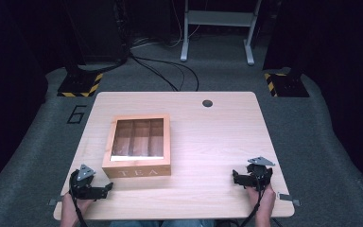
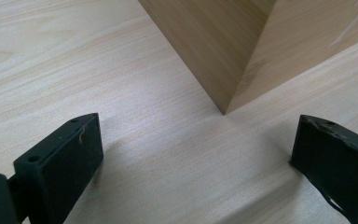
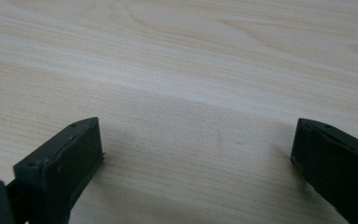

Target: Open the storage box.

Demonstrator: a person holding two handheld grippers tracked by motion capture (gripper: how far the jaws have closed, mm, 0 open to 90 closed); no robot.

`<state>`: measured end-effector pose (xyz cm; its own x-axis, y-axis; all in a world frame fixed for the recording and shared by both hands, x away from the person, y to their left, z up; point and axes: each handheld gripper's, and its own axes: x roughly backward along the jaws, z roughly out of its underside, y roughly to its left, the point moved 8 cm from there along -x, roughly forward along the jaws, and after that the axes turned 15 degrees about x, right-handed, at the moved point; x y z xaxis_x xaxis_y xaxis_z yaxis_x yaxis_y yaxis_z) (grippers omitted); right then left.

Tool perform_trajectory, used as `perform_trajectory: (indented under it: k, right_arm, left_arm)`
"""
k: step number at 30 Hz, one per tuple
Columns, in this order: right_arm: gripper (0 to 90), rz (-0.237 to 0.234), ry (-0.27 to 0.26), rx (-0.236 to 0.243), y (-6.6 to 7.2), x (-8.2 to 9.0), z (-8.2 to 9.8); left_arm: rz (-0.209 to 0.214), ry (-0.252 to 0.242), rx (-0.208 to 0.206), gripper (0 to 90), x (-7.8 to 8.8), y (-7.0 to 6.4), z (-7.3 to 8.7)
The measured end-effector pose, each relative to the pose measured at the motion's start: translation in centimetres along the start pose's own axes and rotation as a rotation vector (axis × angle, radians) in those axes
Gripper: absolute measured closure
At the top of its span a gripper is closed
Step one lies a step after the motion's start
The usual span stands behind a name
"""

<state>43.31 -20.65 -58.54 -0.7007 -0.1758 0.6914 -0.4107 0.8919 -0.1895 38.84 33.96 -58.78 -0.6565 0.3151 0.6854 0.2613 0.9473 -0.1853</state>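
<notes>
wooden tea box [image 1: 137, 145], left gripper [image 1: 105, 188] beside, jaws apart

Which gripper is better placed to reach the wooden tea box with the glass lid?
Left, likely: the left gripper sits open beside the wooden glass-lidded tea box; the right gripper is farther away.
</notes>
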Motion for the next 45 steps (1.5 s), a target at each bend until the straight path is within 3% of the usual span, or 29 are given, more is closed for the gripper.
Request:
perform_trajectory:
  k: [19,22,24,27,29,30,32,33,34,37,45]
  right_arm:
    - [1.6,0.0,0.0,0.0,0.0,0.0,0.0]
    - [1.6,0.0,0.0,0.0,0.0,0.0,0.0]
    - [1.6,0.0,0.0,0.0,0.0,0.0,0.0]
    - [1.6,0.0,0.0,0.0,0.0,0.0,0.0]
    - [1.6,0.0,0.0,0.0,0.0,0.0,0.0]
    - [1.7,0.0,0.0,0.0,0.0,0.0,0.0]
    - [1.7,0.0,0.0,0.0,0.0,0.0,0.0]
    - [1.7,0.0,0.0,0.0,0.0,0.0,0.0]
    - [1.7,0.0,0.0,0.0,0.0,0.0,0.0]
    - [1.7,0.0,0.0,0.0,0.0,0.0,0.0]
    - [1.8,0.0,-0.001,0.002,0.0,0.0,0.0]
  left_arm:
    - [0.009,0.013,-0.006,0.0,0.0,-0.1,0.0]
    - [0.028,-0.03,-0.001,0.1,0.2,-0.3,-0.3]
    - [0.036,-0.031,0.004,0.1,0.3,-0.4,-0.3]
    - [0.083,-0.094,0.034,1.0,0.7,-0.9,-0.8]
    - [0.088,-0.114,0.038,1.6,0.8,-1.0,-1.1]
    - [0.11,-0.151,0.044,3.0,1.2,-1.3,-1.7]
    - [0.131,-0.18,0.039,5.1,1.7,-1.5,-2.3]
    - [0.131,-0.18,0.039,6.2,1.7,-1.5,-2.3]
    - [0.168,-0.195,0.042,7.7,2.1,-1.9,-2.9]
    - [0.201,-0.21,0.037,10.1,2.3,-2.2,-3.5]
    - [0.211,-0.233,0.01,18.2,2.2,-2.7,-4.0]
